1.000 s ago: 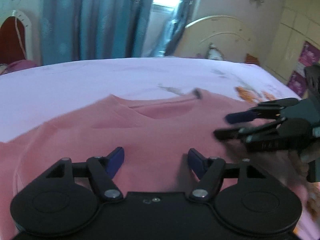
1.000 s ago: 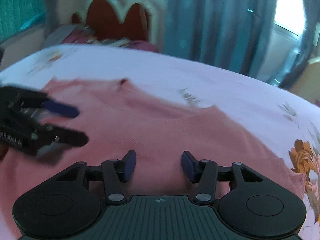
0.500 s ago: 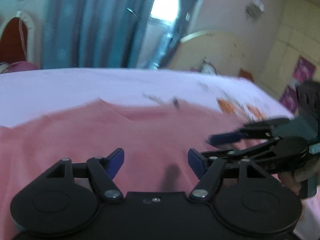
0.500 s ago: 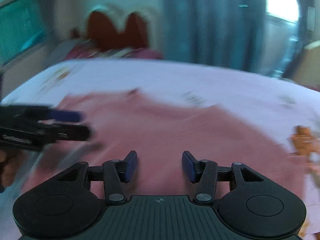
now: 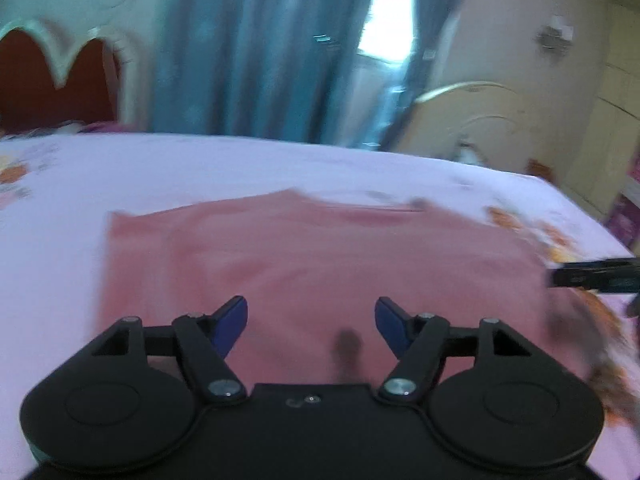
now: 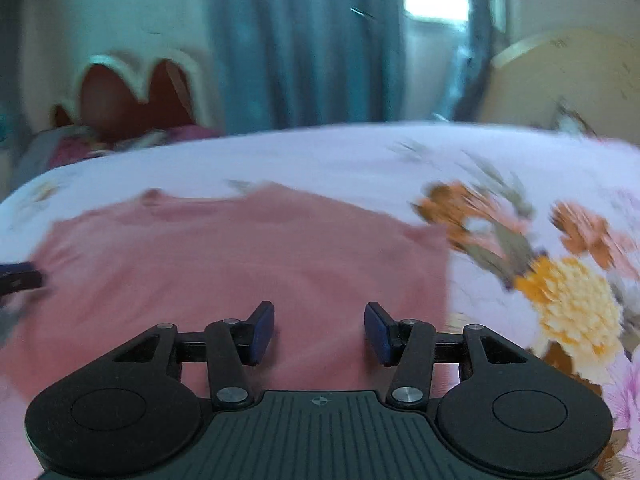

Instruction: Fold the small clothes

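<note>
We are seeing a pink knit garment (image 5: 320, 256) lying spread flat on a bed covered by a pale lilac sheet with orange and yellow flower prints (image 6: 328, 152). Both views are smeared by motion blur, so fine detail of the cloth is unclear.

The left gripper (image 5: 311, 320), black with blue pads, is hovering over the near part of the garment with its jaws standing wide; we are seeing nothing between them, only the cloth below.

The right gripper (image 6: 319, 331) is hanging over the garment's right portion, close to its right edge, with jaws set apart at a moderate gap and nothing between the pads. Its black tip is also showing at the right edge of the left wrist view.

Behind the bed we are noting teal curtains (image 5: 248, 48) and a red scalloped headboard with cream trim (image 6: 132, 92).
</note>
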A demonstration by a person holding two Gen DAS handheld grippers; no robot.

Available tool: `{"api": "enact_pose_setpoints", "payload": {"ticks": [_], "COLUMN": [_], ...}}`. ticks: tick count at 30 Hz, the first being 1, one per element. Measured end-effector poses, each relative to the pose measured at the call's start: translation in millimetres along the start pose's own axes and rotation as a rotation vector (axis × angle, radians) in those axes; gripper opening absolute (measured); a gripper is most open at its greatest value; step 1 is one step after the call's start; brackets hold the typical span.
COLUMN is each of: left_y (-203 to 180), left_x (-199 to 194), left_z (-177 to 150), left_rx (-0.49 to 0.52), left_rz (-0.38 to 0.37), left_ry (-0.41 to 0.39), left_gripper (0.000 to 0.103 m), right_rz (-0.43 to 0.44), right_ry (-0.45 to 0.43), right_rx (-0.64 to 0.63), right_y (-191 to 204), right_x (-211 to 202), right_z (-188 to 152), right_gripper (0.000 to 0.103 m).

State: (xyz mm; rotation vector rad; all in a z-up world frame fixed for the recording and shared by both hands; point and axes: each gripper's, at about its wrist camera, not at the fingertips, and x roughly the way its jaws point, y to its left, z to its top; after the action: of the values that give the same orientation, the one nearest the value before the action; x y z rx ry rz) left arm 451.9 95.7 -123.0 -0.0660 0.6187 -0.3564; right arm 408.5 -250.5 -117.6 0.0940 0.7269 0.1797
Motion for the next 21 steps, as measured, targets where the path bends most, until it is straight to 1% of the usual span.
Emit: {"api": "enact_pose_setpoints", "payload": {"ticks": [2, 4, 6, 8, 9, 10, 11, 12, 13, 14, 15, 16, 17, 18, 21], "left_y": [-34.9, -59.0, -65.9, -53.6, -43.0, -31.3, -15.0, 0.6, 14.4, 24.8, 32.1, 38.2, 38.5, 37.1, 21.2], "left_x": [3.8, 16.8, 25.0, 24.9, 20.8, 17.5, 12.3, 5.9, -1.1, -4.9, -8.6, -14.9, -17.3, -20.2, -34.4], "left_z": [-5.1, -11.4, -19.1, -22.3, -21.8, -21.0, -23.9, -27.8, -30.1, -32.3, -34.5, -35.2, -33.6, -32.9, -32.5], "left_rx": [0.074, 0.119, 0.152, 0.134, 0.111, 0.088, 0.069, 0.046, 0.017, -0.004, -0.015, -0.039, -0.057, -0.061, -0.035], "left_rz": [-0.040, -0.070, -0.050, -0.034, -0.031, 0.005, 0.048, 0.049, 0.055, 0.107, 0.097, 0.094, 0.127, 0.145, 0.120], "left_ry": [0.009, 0.052, 0.075, 0.073, 0.063, 0.059, 0.066, 0.059, 0.043, 0.053, 0.049, 0.035, 0.043, 0.052, 0.012], "left_gripper": [0.071, 0.072, 0.072, 0.073, 0.074, 0.073, 0.071, 0.066, 0.072, 0.069, 0.069, 0.070, 0.071, 0.070, 0.071], "right_rz": [0.060, 0.099, 0.089, 0.063, 0.023, -0.004, -0.032, -0.087, -0.117, -0.097, -0.101, -0.128, -0.135, -0.134, -0.107], "right_ry": [0.012, 0.054, 0.072, 0.077, 0.085, 0.088, 0.091, 0.112, 0.133, 0.124, 0.129, 0.145, 0.141, 0.135, 0.074], "right_rx": [-0.054, -0.097, -0.144, -0.154, -0.132, -0.105, -0.080, -0.067, -0.067, -0.047, -0.028, -0.044, -0.054, -0.037, -0.018], "right_y": [30.9, 53.4, 63.4, 57.0, 45.4, 32.8, 19.8, 5.7, -6.7, -16.8, -21.9, -21.3, -18.1, -15.3, -4.1], "right_x": [3.4, 9.6, 12.1, 6.7, 1.2, -1.2, -5.1, -9.4, -12.5, -19.7, -24.5, -26.4, -27.5, -30.4, -47.1], "right_z": [-5.3, -16.7, -28.5, -35.5, -36.8, -39.0, -41.5, -45.5, -49.3, -51.9, -53.6, -55.0, -55.1, -52.8, -51.4], "right_gripper": [0.050, 0.050, 0.050, 0.050, 0.050, 0.050, 0.050, 0.050, 0.050, 0.050, 0.050, 0.050, 0.050, 0.050, 0.050]}}
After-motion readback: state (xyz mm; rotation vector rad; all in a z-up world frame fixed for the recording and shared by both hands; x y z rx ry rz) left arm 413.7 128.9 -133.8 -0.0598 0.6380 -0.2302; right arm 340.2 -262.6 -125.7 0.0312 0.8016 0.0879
